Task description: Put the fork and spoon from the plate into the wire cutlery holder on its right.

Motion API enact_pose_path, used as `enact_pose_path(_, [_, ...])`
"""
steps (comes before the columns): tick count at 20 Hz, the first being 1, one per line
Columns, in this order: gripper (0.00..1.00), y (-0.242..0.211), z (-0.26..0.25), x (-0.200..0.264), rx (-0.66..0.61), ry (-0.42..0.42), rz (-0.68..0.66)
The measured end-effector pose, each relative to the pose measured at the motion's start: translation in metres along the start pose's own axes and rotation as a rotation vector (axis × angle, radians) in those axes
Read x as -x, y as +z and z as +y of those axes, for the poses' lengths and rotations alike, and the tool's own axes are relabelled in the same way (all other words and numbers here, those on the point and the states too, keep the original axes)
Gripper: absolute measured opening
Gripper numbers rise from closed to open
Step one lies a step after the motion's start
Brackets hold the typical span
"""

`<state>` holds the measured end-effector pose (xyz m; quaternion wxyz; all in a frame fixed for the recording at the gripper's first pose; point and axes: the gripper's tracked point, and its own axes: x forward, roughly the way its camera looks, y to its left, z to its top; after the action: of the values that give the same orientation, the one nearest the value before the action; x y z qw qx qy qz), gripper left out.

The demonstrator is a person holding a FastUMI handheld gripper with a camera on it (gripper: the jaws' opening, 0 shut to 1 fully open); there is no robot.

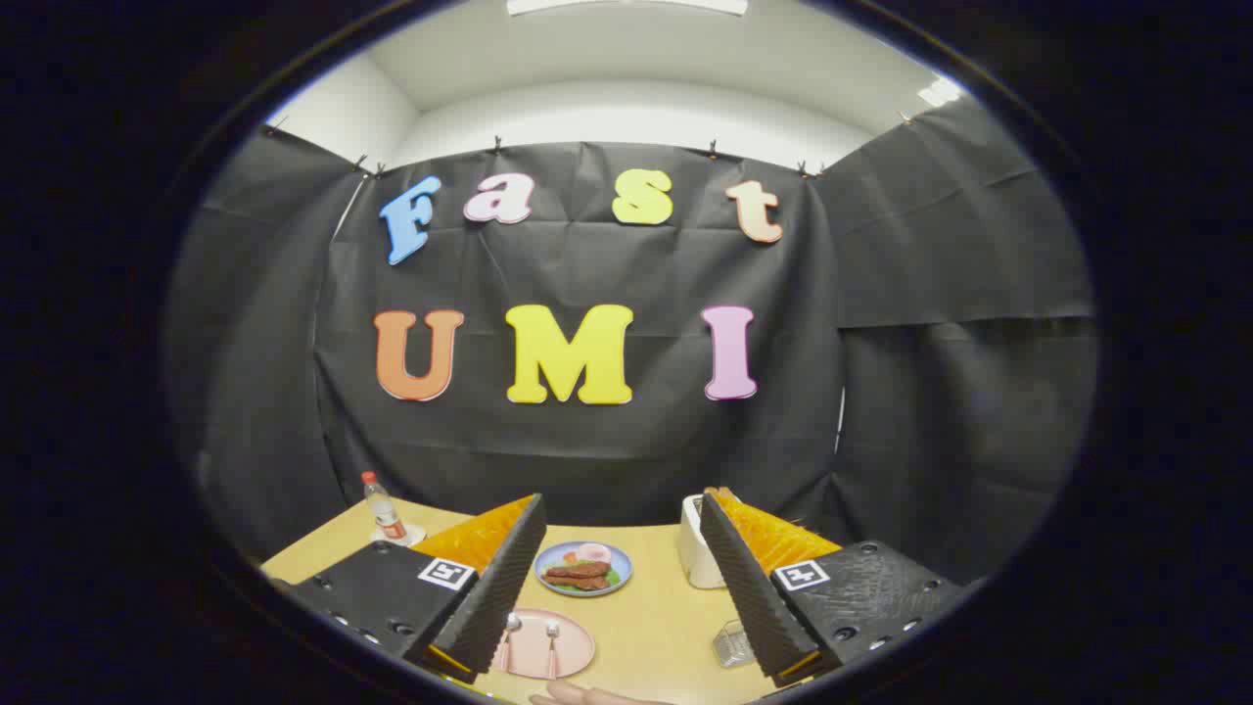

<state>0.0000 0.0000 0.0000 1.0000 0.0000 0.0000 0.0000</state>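
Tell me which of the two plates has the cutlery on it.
The pink plate, nearer the open gripper, holds the fork and spoon; the blue plate beyond holds food.

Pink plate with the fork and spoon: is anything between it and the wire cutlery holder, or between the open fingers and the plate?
Nothing visible. The round pink plate carrying the pink-handled fork and spoon lies between the open gripper fingers, with bare yellow tabletop across to the small wire cutlery holder, partly hidden behind one finger.
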Motion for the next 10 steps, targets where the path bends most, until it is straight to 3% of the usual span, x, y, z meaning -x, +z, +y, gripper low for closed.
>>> enact_pose_path(10, [0.95, 0.012, -0.011, -0.009, 0.038, 0.017, 0.009])
